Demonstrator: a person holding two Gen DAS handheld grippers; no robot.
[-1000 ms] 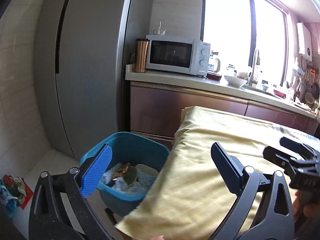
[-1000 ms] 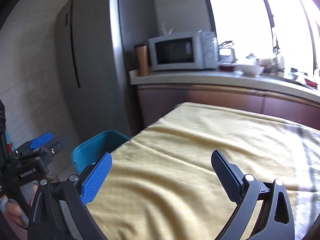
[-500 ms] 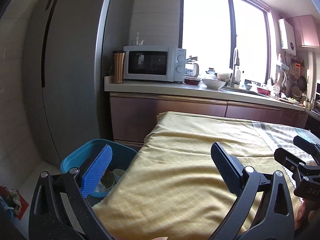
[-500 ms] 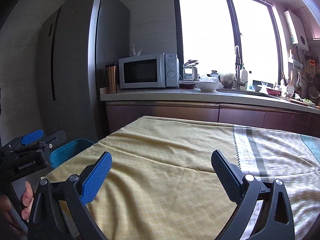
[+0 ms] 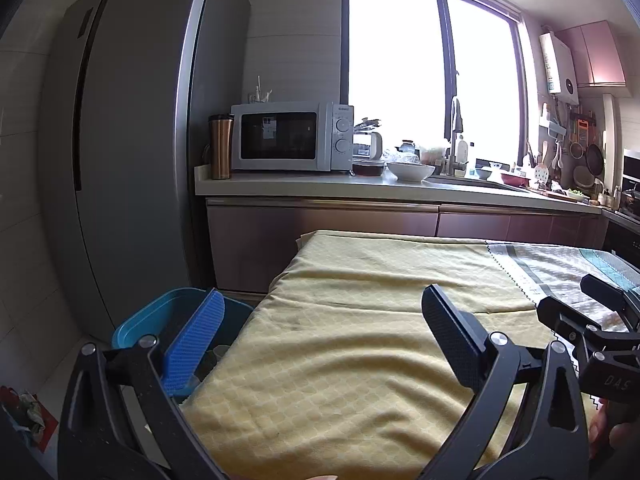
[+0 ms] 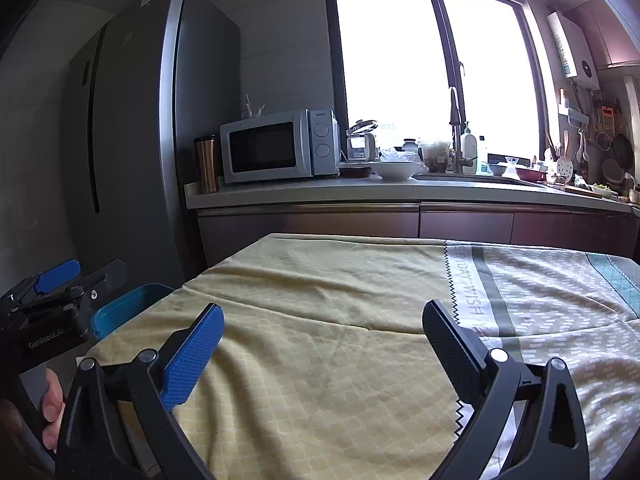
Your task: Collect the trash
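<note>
While both grippers hover over the table with nothing between their pads, the tall grey fridge (image 5: 132,152) fills the far left and the counter (image 5: 360,190) runs along the far wall under the window. Nearer, a yellow cloth (image 6: 320,320) covers the table, and a patterned runner (image 6: 540,300) on its right carries lettering that reads partly as "DAY WISH" (the start is hidden by a fold). A blue trash bin (image 5: 160,320) stands on the floor at the table's near left corner, below and to the left of the left gripper (image 5: 320,332), whose jaws are spread wide; its contents are mostly hidden. The right gripper (image 6: 320,340) also has its jaws wide apart, over the cloth. A white microwave (image 5: 292,136) sits on the counter beside a copper tumbler (image 5: 221,146). The left gripper's body, seen from the right wrist, reads "GenRobot.AI".
</note>
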